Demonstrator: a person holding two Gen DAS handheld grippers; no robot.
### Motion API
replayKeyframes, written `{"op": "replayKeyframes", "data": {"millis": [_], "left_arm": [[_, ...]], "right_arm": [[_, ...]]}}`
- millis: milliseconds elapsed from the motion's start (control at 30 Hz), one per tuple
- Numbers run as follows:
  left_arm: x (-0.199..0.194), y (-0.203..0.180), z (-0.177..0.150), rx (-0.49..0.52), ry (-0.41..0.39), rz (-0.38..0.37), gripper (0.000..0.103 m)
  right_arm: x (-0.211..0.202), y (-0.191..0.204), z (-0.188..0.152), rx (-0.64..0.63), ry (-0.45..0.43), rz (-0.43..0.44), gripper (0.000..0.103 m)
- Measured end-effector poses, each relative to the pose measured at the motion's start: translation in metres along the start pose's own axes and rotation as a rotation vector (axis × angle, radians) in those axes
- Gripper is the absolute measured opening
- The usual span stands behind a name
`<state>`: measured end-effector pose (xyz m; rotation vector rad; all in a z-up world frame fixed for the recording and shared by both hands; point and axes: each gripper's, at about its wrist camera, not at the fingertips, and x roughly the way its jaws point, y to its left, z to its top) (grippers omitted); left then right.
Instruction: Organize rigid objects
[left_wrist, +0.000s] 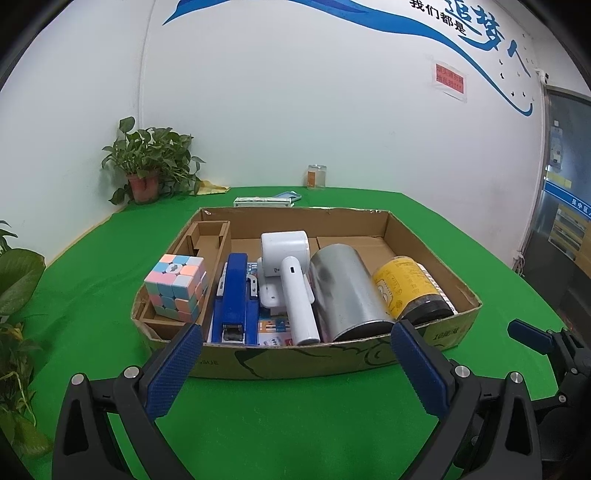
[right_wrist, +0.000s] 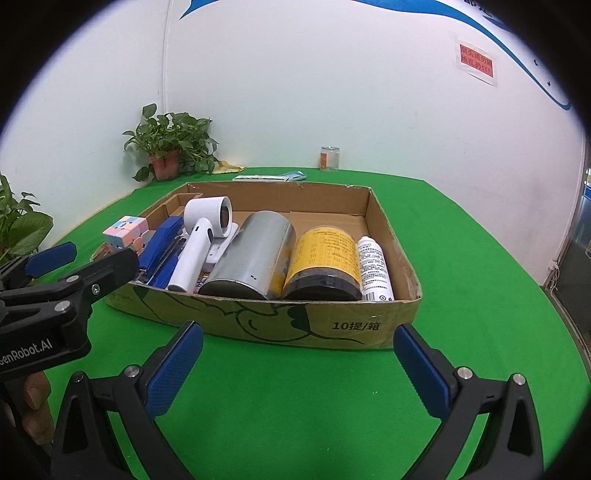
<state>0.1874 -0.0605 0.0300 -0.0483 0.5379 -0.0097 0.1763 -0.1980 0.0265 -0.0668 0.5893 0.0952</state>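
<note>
A shallow cardboard box (left_wrist: 295, 363) (right_wrist: 332, 328) lies on the green table. In it, left to right: a pastel cube (left_wrist: 176, 287) (right_wrist: 123, 230), a blue stapler (left_wrist: 235, 299) (right_wrist: 162, 247), a white handheld fan (left_wrist: 291, 280) (right_wrist: 199, 243), a silver can (left_wrist: 345, 291) (right_wrist: 251, 258), a yellow-labelled jar (left_wrist: 410, 291) (right_wrist: 325, 262) and a white bottle (right_wrist: 375, 267). My left gripper (left_wrist: 295, 369) is open and empty just short of the box's near wall. My right gripper (right_wrist: 297, 369) is open and empty in front of the box, to the right of the left one.
A potted plant (left_wrist: 147, 166) (right_wrist: 173, 144) stands at the back left corner. A glass jar (left_wrist: 316, 176) (right_wrist: 329, 158) stands by the wall, with a flat box (left_wrist: 264, 201) behind the cardboard box. More leaves (left_wrist: 14, 295) hang at the left edge. A door (left_wrist: 565, 206) is at the right.
</note>
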Motion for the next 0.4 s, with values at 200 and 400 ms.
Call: {"op": "replayKeyframes", "data": {"millis": [200,400], "left_arm": [[0.0041,-0.0017,-0.0023,-0.008,0.013,-0.02,0.103],[0.0032,0.0028,-0.0053,-0.032,-0.005,-0.035,0.103]], "right_arm": [[-0.0015,-0.0019,0.0013,-0.005,-0.01,0.009,0.103],[-0.0013,-0.0016,0.0023,-0.004,-0.021,0.004,0.103]]}}
